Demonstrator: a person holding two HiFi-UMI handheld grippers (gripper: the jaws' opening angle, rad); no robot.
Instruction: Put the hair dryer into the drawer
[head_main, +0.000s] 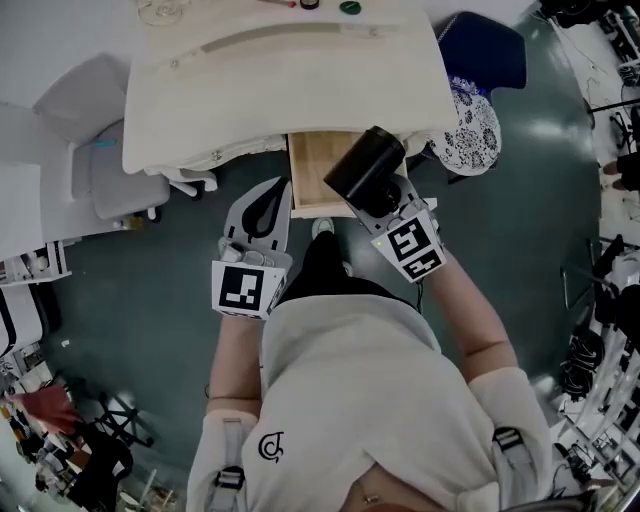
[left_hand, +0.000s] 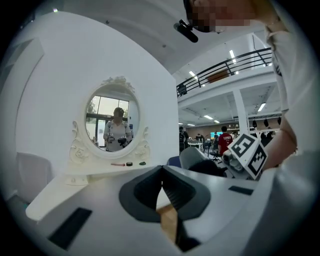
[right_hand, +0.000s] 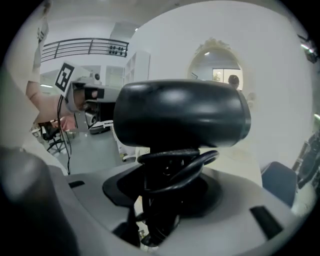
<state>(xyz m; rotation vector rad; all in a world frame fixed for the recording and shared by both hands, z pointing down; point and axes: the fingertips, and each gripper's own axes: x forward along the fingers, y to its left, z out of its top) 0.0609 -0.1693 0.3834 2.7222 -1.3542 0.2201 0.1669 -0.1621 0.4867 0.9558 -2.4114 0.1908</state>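
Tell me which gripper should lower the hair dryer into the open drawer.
Right. The right gripper clamps the hair dryer by its handle, over the open drawer. The left gripper is shut and empty, beside the drawer's front.

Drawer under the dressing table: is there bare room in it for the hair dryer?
Yes: the drawer shows bare wood left of the hair dryer held by the right gripper. Tabletop is bare too; small items crowd only its far edge.
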